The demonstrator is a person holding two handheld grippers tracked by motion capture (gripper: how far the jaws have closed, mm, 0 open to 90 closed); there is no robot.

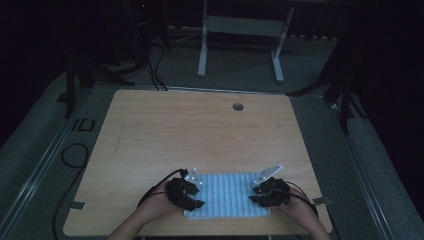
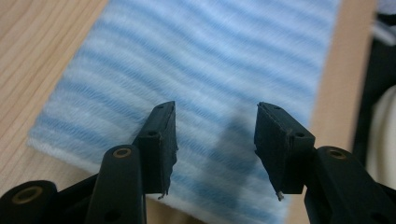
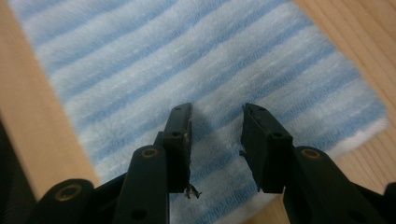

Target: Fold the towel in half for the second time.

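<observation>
1. Between the left hand-held gripper (image 1: 192,192) and the right hand-held gripper (image 1: 260,192), a blue-and-white striped cloth (image 1: 226,195) lies flat at the near edge of the wooden desk (image 1: 200,130), with bare wood stretching wide beyond both.
2. Left hand-held gripper (image 2: 215,140): jaws apart above the cloth (image 2: 205,60), clamping nothing, near its corner.
3. Right hand-held gripper (image 3: 217,140): jaws apart over the cloth (image 3: 187,60), likewise holding nothing.
4. Dim light in the high view blurs the jaws; surroundings past the desk are dark.
5. Cloth looks soft, ribbed and rectangular; a round hole (image 1: 238,106) sits at the desk's far side.
</observation>
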